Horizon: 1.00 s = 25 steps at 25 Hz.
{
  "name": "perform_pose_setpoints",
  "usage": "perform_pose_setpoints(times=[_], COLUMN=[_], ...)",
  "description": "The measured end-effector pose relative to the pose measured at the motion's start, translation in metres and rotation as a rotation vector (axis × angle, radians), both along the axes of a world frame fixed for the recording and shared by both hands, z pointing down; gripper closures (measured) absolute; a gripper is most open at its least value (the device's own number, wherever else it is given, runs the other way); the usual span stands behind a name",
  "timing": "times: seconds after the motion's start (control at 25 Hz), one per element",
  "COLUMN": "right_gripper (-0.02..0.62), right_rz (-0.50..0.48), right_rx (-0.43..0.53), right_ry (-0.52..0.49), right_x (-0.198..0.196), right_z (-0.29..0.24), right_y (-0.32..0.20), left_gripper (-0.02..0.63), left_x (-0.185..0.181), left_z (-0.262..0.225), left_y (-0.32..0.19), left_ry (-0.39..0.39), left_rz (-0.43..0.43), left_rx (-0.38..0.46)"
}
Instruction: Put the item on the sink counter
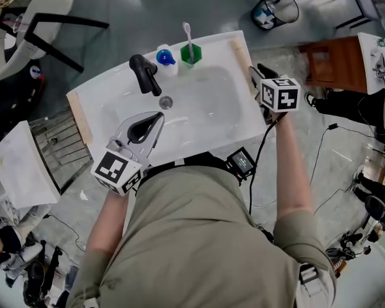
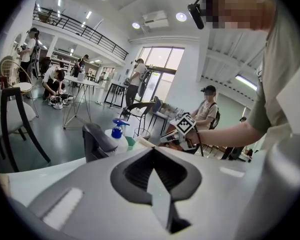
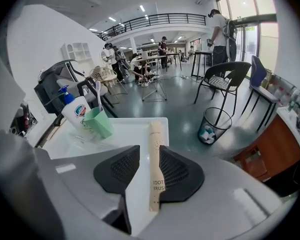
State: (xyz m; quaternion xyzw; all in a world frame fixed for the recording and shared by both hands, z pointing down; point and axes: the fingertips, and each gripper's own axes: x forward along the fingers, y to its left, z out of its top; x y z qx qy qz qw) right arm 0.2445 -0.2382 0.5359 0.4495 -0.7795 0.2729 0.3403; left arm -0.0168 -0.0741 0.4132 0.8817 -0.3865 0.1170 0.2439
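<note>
A long kraft toothbrush box (image 1: 239, 54) lies along the right edge of the white sink counter (image 1: 93, 102). In the right gripper view the box (image 3: 155, 159) rests on the counter (image 3: 125, 130) between my right gripper's (image 3: 149, 155) parted jaws. It lies against the right pad, with a gap to the left pad. In the head view the right gripper (image 1: 256, 77) sits at the counter's right edge. My left gripper (image 1: 156, 118) hovers over the basin's front, shut and empty; its pads (image 2: 152, 159) meet.
A black faucet (image 1: 145, 73), a blue-pump soap bottle (image 1: 165, 58) and a green cup holding a toothbrush (image 1: 191, 52) stand at the counter's back. A wire waste basket (image 1: 274, 8) and a wooden stool (image 1: 333, 59) are on the floor to the right.
</note>
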Motion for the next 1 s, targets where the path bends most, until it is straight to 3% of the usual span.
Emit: perform_pose_setpoints(times=[0.68,1.0], right_gripper=[0.479,0.525], right_rz=[-0.012,-0.032], right_rx=[0.085,0.116], right_ry=[-0.135,-0.163], right_x=[-0.052,-0.089], right_z=[-0.066,-0.086], right_y=[0.045,0.065], left_gripper=[0.600,0.600], left_x=[-0.010,-0.020], left_z=[-0.017,-0.019], left_y=[0.014,0.018], left_ry=[0.009,0.016], left_rz=[0.060,0.092], left_rx=[0.039,0.046])
